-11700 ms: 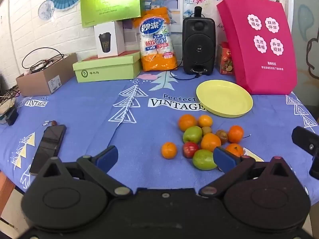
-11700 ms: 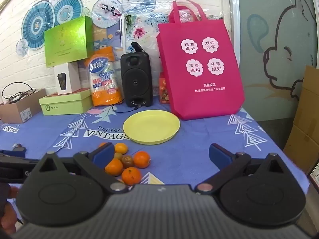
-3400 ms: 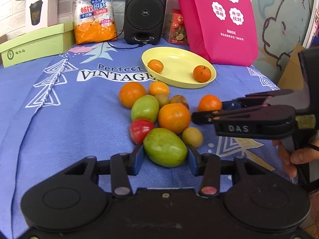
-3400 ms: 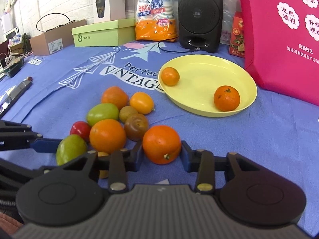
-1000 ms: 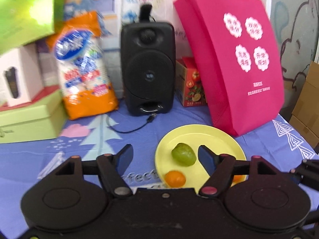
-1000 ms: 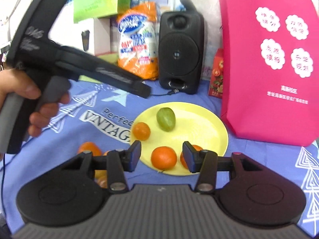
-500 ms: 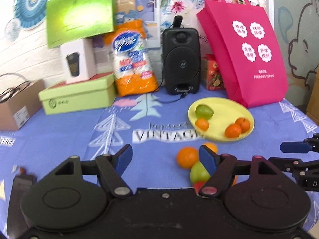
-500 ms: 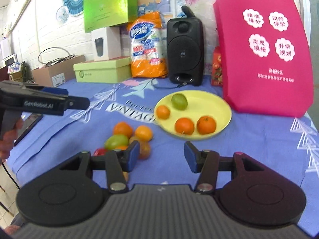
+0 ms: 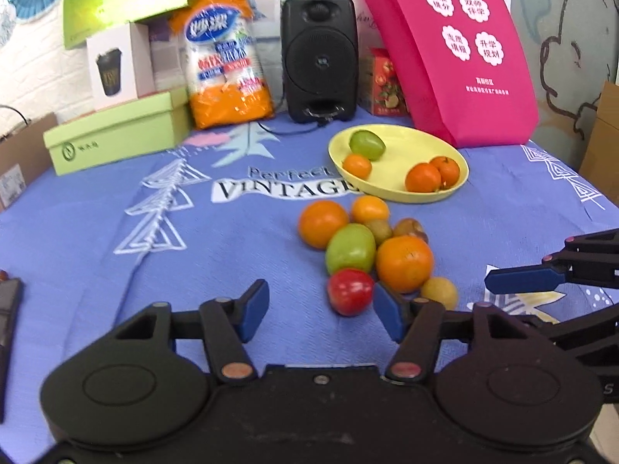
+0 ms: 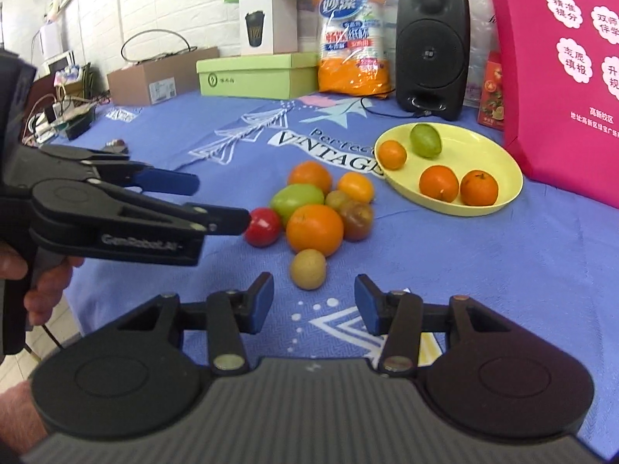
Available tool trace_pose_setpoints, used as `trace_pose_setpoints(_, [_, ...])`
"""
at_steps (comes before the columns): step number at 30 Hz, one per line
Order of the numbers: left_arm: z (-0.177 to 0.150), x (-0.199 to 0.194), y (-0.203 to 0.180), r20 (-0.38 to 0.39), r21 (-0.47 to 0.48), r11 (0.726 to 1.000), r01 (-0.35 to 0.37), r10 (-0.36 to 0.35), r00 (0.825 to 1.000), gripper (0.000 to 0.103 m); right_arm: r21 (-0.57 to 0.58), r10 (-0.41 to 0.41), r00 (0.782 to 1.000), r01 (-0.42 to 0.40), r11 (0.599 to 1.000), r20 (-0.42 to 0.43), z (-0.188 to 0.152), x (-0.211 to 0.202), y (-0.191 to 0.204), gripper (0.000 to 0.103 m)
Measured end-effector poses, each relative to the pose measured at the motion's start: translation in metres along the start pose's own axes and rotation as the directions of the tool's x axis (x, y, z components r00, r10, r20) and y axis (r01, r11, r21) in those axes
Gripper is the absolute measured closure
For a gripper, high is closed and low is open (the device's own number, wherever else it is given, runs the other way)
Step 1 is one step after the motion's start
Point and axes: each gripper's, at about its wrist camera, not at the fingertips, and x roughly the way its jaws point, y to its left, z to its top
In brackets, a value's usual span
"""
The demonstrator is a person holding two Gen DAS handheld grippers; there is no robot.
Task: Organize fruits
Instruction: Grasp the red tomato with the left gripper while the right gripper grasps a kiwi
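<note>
A yellow plate holds a green fruit and three oranges. A pile of loose fruit lies on the blue cloth in front of it: a red tomato, a green fruit, a big orange and a small yellow-brown fruit. My left gripper is open and empty, its right finger beside the tomato. My right gripper is open and empty, just short of the yellow-brown fruit.
A black speaker, a pink bag, a snack bag and green boxes line the back of the table. A phone lies at the left edge.
Both grippers have come down and forward toward the loose fruit pile. Earlier the left one set the green fruit and the right one an orange on the plate.
</note>
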Motion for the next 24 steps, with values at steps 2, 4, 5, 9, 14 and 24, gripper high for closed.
trace_pose_setpoints(2, [-0.001, 0.006, 0.000, -0.015, -0.010, 1.000, 0.014, -0.014, 1.000, 0.043, 0.004, 0.001, 1.000, -0.001, 1.000, -0.007, -0.001, 0.002, -0.002, 0.059])
trace_pose_setpoints(4, [-0.002, 0.014, 0.000, -0.027, -0.013, 1.000, 0.016, -0.016, 1.000, 0.043, 0.007, 0.000, 1.000, 0.000, 1.000, -0.013, -0.001, 0.005, -0.005, 0.059])
trace_pose_setpoints(5, [-0.003, 0.018, 0.000, -0.033, -0.018, 1.000, 0.015, -0.015, 0.999, 0.043, 0.007, 0.002, 1.000, -0.002, 1.000, -0.014, -0.001, 0.006, -0.005, 0.059])
trace_pose_setpoints(9, [-0.003, 0.030, 0.003, -0.048, -0.039, 0.999, 0.029, -0.031, 0.998, 0.046, -0.001, 0.010, 1.000, -0.010, 1.000, -0.026, 0.001, 0.015, -0.006, 0.059])
trace_pose_setpoints(14, [0.003, 0.041, 0.004, -0.051, -0.027, 0.998, 0.054, -0.055, 0.997, 0.062, -0.007, 0.014, 1.000, -0.014, 1.000, -0.028, 0.003, 0.024, -0.003, 0.059])
trace_pose_setpoints(24, [0.004, 0.037, 0.016, -0.058, -0.066, 0.991, 0.118, -0.122, 0.991, 0.072, -0.071, -0.001, 1.000, -0.001, 0.997, -0.027, 0.009, 0.037, 0.008, 0.067])
